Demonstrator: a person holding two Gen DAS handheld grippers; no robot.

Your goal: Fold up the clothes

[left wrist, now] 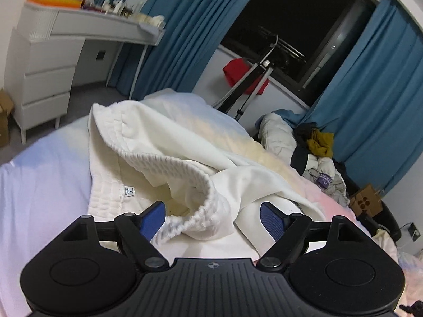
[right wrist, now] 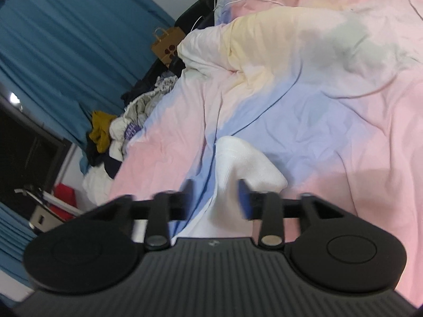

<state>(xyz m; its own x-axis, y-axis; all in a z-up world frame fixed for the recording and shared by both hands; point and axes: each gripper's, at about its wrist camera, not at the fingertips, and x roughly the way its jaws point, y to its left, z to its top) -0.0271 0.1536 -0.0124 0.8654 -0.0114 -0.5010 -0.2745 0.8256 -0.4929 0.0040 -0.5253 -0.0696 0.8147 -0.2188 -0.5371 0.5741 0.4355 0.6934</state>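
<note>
A white garment [left wrist: 169, 142] with a ribbed elastic waistband [left wrist: 185, 163] and a small label lies crumpled on the pastel bed sheet [left wrist: 39, 198]. My left gripper [left wrist: 212, 219] hangs just above it, open. Its blue pads [left wrist: 153, 219] stand wide on either side of the waistband's near fold without pressing on it. In the right wrist view a white ribbed end of the garment [right wrist: 243, 158] lies on the sheet [right wrist: 343, 132]. My right gripper [right wrist: 215, 198] is open, with that white cloth loose between its blurred fingers [right wrist: 244, 200].
A white dresser [left wrist: 45, 79] with a cluttered shelf stands at the left. Blue curtains [left wrist: 179, 26] frame a dark window. A tripod [left wrist: 248, 84] and a red bag [left wrist: 238, 71] stand past the bed. A clothes pile [left wrist: 317, 153] and a paper bag [right wrist: 166, 45] lie beside the bed.
</note>
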